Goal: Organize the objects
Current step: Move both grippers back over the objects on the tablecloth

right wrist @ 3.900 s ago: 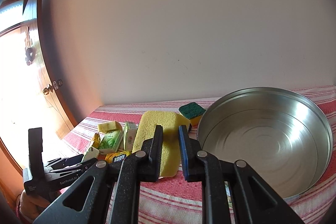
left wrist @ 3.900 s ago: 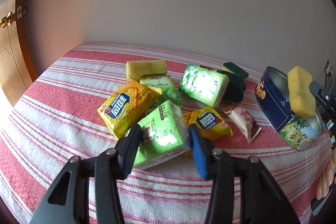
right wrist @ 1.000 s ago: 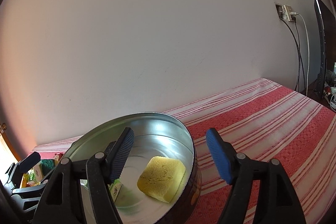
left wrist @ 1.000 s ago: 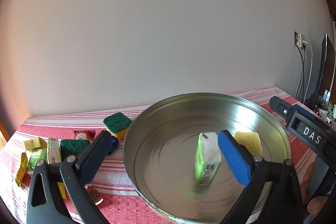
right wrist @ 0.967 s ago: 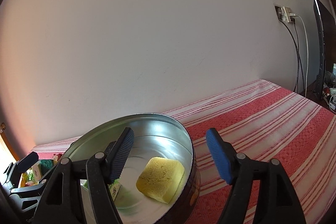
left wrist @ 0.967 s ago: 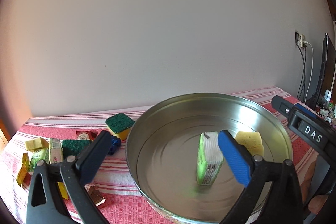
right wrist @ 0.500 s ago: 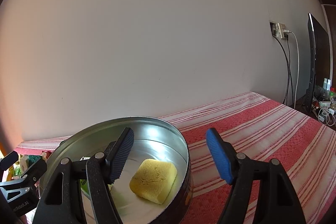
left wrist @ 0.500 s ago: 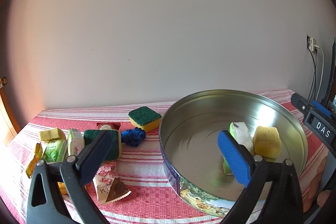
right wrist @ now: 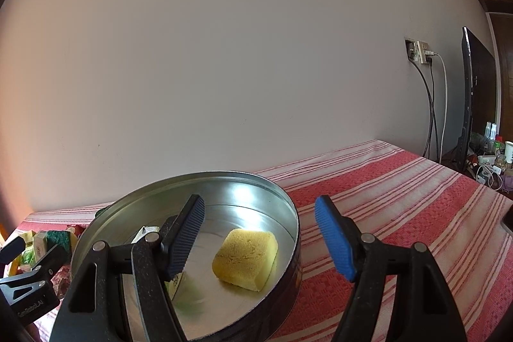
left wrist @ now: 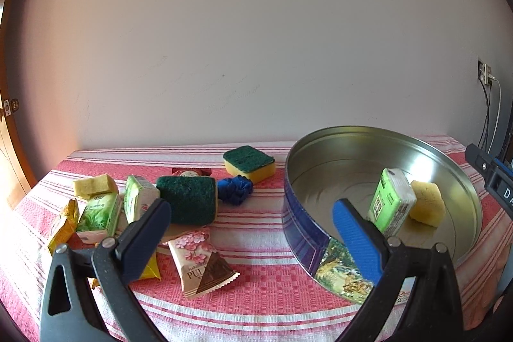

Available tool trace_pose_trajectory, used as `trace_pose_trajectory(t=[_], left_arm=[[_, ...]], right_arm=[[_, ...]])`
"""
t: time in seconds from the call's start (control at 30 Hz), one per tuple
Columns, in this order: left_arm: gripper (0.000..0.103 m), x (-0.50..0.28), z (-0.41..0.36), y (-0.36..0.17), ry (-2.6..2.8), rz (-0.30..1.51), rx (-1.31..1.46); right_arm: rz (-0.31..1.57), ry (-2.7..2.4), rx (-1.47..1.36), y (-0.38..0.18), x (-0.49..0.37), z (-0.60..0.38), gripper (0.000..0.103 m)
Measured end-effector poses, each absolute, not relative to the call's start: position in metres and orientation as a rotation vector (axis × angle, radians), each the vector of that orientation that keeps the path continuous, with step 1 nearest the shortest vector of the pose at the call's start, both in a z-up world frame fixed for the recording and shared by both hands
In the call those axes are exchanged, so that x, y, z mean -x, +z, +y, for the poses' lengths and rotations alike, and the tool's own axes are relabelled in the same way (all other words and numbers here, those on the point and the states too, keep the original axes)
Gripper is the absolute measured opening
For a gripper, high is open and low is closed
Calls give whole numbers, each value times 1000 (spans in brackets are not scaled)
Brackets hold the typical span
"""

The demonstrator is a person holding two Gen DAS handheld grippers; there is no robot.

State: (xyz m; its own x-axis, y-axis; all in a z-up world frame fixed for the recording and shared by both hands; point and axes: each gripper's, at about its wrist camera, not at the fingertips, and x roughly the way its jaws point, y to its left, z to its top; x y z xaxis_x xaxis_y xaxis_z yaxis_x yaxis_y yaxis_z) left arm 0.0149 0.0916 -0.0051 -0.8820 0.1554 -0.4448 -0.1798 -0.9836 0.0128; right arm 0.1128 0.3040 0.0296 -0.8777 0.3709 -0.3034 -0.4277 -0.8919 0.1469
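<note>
- the left hand-held gripper point(left wrist: 250, 226) is released, jaws spread wide with nothing between them, hanging low over the striped counter point(left wrist: 263, 294) between the heap of loose things and the round tin point(left wrist: 307, 233)
- left wrist view: the pink snack packet point(left wrist: 200, 262) lies flat just ahead of and below the gap, slightly to its left side; its long axis runs from far-left to near-right, the dark notched end pointing toward the camera
- behind it the dark green scouring pad point(left wrist: 189, 202) stands on edge, with the blue scrubber ball point(left wrist: 235, 189) and a yellow-and-green sponge point(left wrist: 250, 161) further back; the green tissue packs point(left wrist: 99, 215) and a yellow pouch point(left wrist: 64, 225) sit well to the left
- to the right, inside the tin, a green tissue pack point(left wrist: 389, 207) stands tilted on end, touching the yellow sponge point(left wrist: 428, 204)
- judgement: the left one is the nearer to the heap, and the pink packet is the closest pick; the jaws would need to turn to close across its short side
- right wrist view: the right hand-held gripper point(right wrist: 259, 239) is also released and empty, poised over the tin's near rim point(right wrist: 295, 233)
- the yellow sponge point(right wrist: 245, 258) lies flat on the tin floor just below the gap, long axis running near-left to far-right; the heap is far off to the left
</note>
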Motion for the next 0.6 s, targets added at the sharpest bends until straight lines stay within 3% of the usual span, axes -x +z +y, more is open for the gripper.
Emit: trace_pose_trajectory(t=[0.6], left_arm=[[102, -5, 9, -12, 2962, 73, 765]], right_arm=[[220, 2902, 520, 21, -99, 212, 73]])
